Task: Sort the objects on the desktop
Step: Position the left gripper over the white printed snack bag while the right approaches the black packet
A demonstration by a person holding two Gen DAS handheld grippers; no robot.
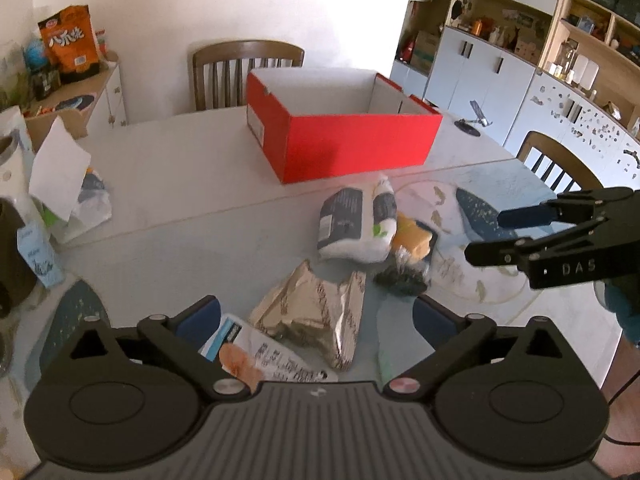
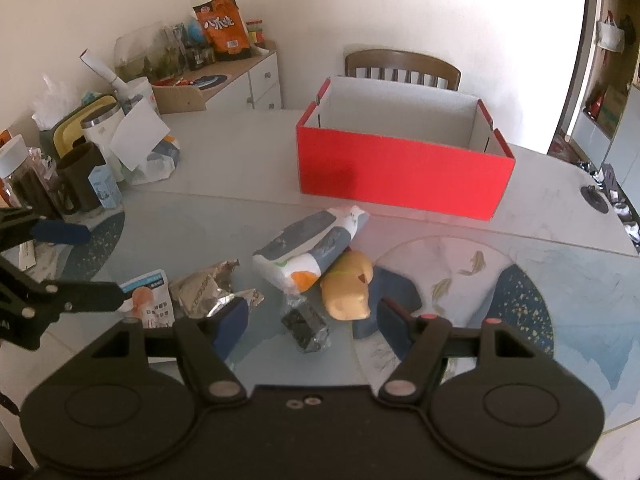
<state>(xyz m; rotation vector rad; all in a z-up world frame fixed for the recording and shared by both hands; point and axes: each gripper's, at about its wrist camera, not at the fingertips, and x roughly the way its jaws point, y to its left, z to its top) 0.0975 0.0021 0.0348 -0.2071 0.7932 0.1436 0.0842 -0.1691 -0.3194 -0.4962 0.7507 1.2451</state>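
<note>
- Left gripper (image 1: 316, 316): jaws spread wide, nothing between the pads; poised above the crumpled silver foil packet (image 1: 316, 320), likely the next pick.
- Right gripper (image 2: 312, 320): jaws apart, empty; hovers over the small dark cellophane-wrapped packet (image 2: 306, 330).
- Task items: clustered on the glass tabletop (image 2: 560, 264), just short of the open red cardboard box (image 2: 404, 176), the probable destination, its floor not visible.
- Adjacent: white-and-grey soft pack (image 2: 308, 252) touching yellow plush toy (image 2: 348, 288); blue-white printed sachet (image 1: 256, 352) beside the foil.
- Obstruction: crowding; neighbours may snag.
</note>
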